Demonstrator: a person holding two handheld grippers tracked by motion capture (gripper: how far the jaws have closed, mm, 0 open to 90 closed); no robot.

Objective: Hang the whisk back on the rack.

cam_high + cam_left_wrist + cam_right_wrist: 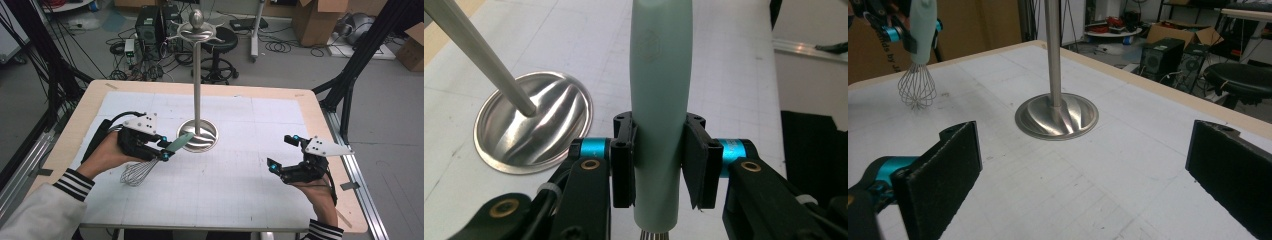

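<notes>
Light whisk [145, 167], smooth slippery handle, springy wires: clamped mid-handle by left gripper [659, 165]; right gripper [286, 152] wide, empty.

high view: above the near edge, looking forward and down on the table [260, 200]
left gripper view: close along its jaws
right gripper view: low over the table
shared: stand [198, 131] [531, 120] [1055, 112]

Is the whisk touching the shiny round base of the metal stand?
Apart. In the right gripper view, the whisk hangs in the left tool, well to the side of the stand's base, with bare table between them.
</notes>
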